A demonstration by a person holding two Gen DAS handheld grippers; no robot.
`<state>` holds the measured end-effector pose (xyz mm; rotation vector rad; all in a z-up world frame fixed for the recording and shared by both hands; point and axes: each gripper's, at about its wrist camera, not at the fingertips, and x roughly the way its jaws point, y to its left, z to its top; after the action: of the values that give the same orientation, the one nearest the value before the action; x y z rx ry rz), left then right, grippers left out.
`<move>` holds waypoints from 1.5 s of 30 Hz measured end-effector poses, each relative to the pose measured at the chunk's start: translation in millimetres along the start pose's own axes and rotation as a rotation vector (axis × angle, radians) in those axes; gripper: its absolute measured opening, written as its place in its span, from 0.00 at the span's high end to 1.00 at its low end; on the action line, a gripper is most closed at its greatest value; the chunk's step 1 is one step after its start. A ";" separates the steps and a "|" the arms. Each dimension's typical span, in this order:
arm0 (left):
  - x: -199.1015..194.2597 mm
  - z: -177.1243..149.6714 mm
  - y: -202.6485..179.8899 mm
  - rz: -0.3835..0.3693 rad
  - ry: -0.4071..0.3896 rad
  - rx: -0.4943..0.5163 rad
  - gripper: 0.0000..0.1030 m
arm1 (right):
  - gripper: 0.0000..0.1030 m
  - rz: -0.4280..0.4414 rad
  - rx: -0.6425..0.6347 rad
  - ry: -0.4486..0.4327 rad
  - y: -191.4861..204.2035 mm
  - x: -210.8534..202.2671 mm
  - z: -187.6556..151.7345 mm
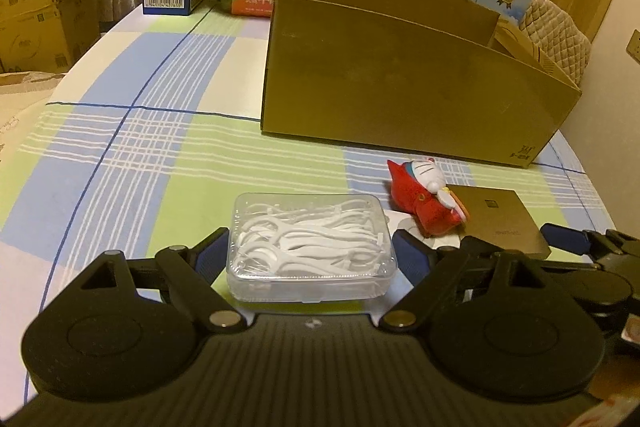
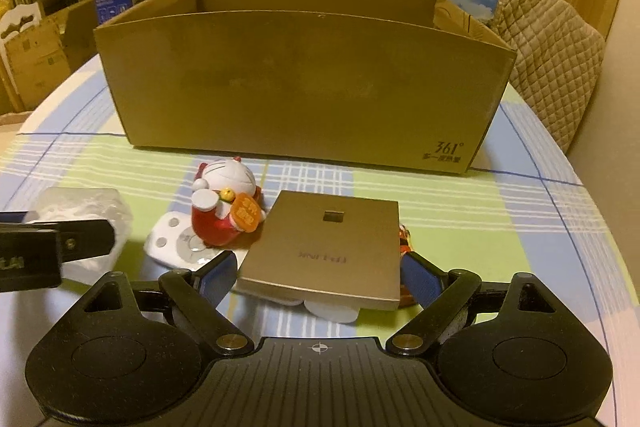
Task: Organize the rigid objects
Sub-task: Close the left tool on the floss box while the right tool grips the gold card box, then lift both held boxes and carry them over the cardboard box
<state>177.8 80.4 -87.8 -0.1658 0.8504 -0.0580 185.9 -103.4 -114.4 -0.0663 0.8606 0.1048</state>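
Hidden: the inside of the open cardboard box (image 2: 304, 83) near the far edge of the desk (image 1: 120, 155), only its plain brown walls and a divider showing. Half covered: a white remote with round buttons (image 2: 176, 239), under the figurine and the flat box. Barely readable: a small red-and-orange thing (image 2: 406, 247) peeking past the flat box's right edge. Smooth checked cloth in blue, green and white over the rounded desk. Clear, hard plastic case of white floss picks (image 1: 310, 247), rectangular with rounded corners, sitting between the spread fingers of the left claw (image 1: 312, 251), pads beside it, contact not clear. Glossy red-and-white cat figurine (image 2: 224, 207) tipped against the matte gold flat box (image 2: 328, 247). Right claw (image 2: 316, 277) also apart, astride the flat box's near edge, toward the desk's near side.
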 end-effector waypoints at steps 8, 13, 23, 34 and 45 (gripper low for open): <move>1.1 -0.8 -2.6 -0.006 0.003 0.005 0.19 | 0.16 -0.003 0.040 0.020 -8.2 6.5 0.7; 2.0 -1.4 -5.0 -0.009 0.009 0.017 0.19 | 0.19 -0.020 0.027 -0.014 -14.8 -3.7 -3.1; -3.2 -4.4 -16.7 -0.055 0.009 0.035 0.19 | 0.19 -0.004 0.023 -0.076 -36.8 -47.6 -15.9; -42.4 7.1 -40.6 -0.069 -0.044 0.034 0.19 | 0.19 0.047 0.060 -0.123 -49.9 -98.8 -9.2; -90.9 7.3 -68.4 -0.067 -0.070 0.058 0.19 | 0.19 0.103 0.098 -0.178 -57.8 -146.1 -3.9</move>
<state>124.4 24.5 -3.9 -0.1413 0.7727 -0.1387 95.3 -170.8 -4.9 0.0782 0.6902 0.1626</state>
